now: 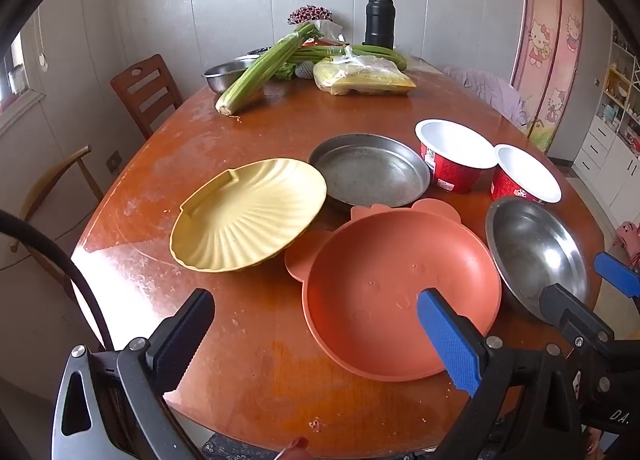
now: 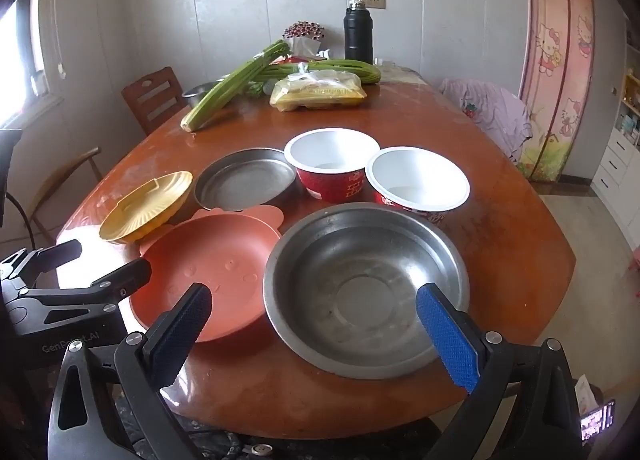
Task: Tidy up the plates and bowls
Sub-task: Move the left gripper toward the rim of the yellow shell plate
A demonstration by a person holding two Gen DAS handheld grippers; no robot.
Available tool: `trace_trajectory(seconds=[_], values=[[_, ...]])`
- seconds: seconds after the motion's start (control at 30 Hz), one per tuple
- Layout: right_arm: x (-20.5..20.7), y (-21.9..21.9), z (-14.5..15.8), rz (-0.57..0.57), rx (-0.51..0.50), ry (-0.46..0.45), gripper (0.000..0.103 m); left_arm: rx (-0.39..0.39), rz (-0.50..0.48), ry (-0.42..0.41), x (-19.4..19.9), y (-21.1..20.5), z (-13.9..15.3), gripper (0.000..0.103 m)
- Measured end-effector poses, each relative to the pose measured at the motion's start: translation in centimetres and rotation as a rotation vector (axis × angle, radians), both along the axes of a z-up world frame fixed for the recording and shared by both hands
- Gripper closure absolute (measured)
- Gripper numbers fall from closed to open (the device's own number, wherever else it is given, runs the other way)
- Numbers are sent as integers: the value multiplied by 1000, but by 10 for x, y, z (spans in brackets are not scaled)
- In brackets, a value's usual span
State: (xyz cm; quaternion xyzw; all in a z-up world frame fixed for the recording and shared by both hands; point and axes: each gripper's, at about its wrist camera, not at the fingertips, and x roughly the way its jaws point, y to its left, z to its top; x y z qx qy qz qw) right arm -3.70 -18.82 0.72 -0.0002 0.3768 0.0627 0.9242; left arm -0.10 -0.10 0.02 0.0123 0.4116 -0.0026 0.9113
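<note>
Farther back on the wooden table [image 1: 248, 340], celery stalks [image 1: 260, 68], a bagged yellow food packet [image 1: 364, 78], a small steel basin [image 1: 226, 74] and a black flask [image 1: 379, 18] lie well apart from the dishes. Nearer, a yellow shell-shaped plate [image 1: 248, 216] overlaps the rim of an orange eared plate [image 1: 400, 292]; a flat steel pan [image 1: 368, 176], two empty red paper bowls [image 2: 332, 164] and an empty steel bowl [image 2: 364, 288] sit just beside. Left gripper [image 1: 316, 328] and right gripper [image 2: 314, 324] are both spread wide, holding nothing.
</note>
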Motion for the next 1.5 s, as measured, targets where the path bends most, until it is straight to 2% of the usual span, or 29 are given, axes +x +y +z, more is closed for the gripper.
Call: trace_trajectory(seconds=[0.07,0.1,0.47,1.5], values=[[-2,-2,1,4,1,-8,1,-21,-11,2,-2,4,-3,1],[3,0,-1,-4,-9,25,1,-1,-9,23,3,-1,-5,1],[1,4,-4,-22,-45,10,1,-2,-14,25,3,-4,-8,1],[8,2,-1,-21,-42,11,1,11,-15,29,4,-4,-1,1]])
